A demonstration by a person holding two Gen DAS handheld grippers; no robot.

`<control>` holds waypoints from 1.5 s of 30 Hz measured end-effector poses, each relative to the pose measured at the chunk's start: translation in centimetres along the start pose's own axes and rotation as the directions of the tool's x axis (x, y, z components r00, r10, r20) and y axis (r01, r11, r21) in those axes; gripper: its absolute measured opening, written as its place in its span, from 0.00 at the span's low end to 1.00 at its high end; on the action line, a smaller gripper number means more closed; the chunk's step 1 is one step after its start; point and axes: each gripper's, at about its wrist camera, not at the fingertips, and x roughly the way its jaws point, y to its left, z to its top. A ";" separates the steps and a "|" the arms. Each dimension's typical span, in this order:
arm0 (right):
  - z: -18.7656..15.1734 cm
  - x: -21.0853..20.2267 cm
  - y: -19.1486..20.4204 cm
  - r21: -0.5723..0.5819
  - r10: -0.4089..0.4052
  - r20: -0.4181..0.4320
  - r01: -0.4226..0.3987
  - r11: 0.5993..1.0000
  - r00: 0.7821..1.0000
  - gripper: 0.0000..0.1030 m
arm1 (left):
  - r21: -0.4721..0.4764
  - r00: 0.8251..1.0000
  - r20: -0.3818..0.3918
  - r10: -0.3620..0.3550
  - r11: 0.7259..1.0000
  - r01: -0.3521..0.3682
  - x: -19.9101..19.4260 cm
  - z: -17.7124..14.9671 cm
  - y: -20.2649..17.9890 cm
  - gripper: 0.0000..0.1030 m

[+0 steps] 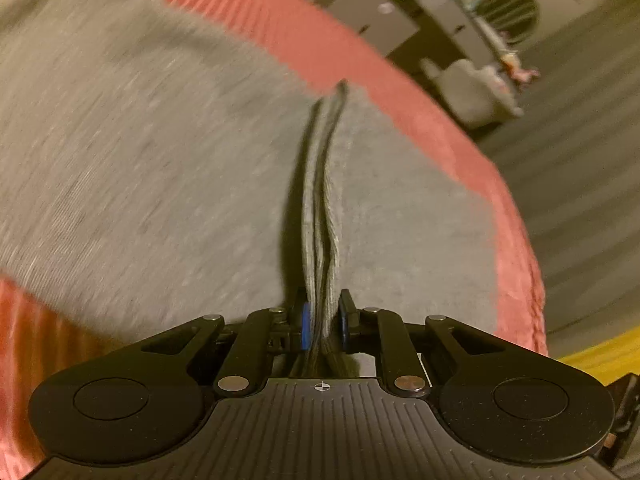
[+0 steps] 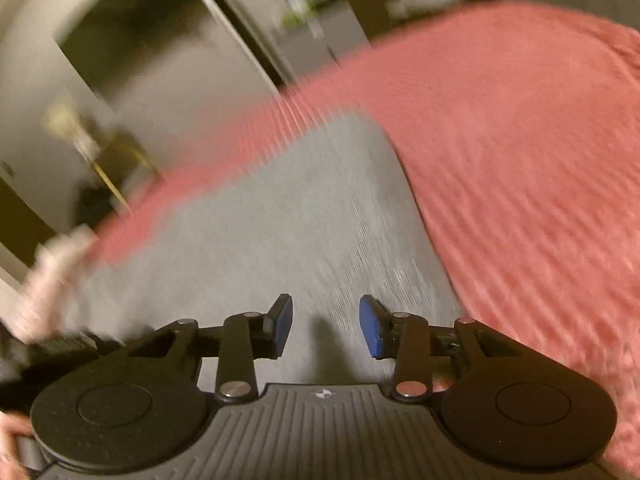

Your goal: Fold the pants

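While both views are smeared by motion blur, my left gripper (image 1: 323,320) is plainly clenched on a stacked edge of the grey knit pants (image 1: 160,160): several layers of cloth stand pinched between its blue pads (image 1: 306,326). That gathered edge runs as a narrow ridge straight ahead from the jaws, so the garment's fold line lies along my line of sight and ends where the grey meets the ribbed salmon-pink bedspread (image 1: 320,48). Most of the grey cloth spreads flat to the left of this ridge, with a narrower strip to its right.

Right of that strip the bedspread curves down over the bed's edge, and beyond it lies grey floor (image 1: 580,184) with a dark low cabinet (image 1: 400,20) far ahead.

My right gripper (image 2: 325,326) is released, its jaws wide apart with nothing between them, above the flat grey pants (image 2: 280,220). From here the cloth narrows ahead to a rounded end. Bare bedspread (image 2: 520,140) opens broadly to the right of these jaws; the bed's edge lies ahead-left.
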 end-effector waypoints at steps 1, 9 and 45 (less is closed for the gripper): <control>0.1 0.3 0.0 0.001 -0.008 -0.008 0.008 1.000 1.000 0.36 | -0.016 1.000 -0.003 -0.004 1.000 0.004 0.1 0.0 0.4 0.16; 0.2 -0.4 -0.6 0.000 0.052 0.049 -0.052 0.999 0.997 0.37 | 0.078 0.981 0.178 0.079 0.992 -0.094 -2.3 0.3 -1.3 0.43; 2.1 1.1 1.5 -0.137 -0.071 0.181 0.097 0.986 0.981 0.72 | 0.549 0.900 0.298 0.318 0.714 -0.435 0.7 -2.4 -6.4 0.92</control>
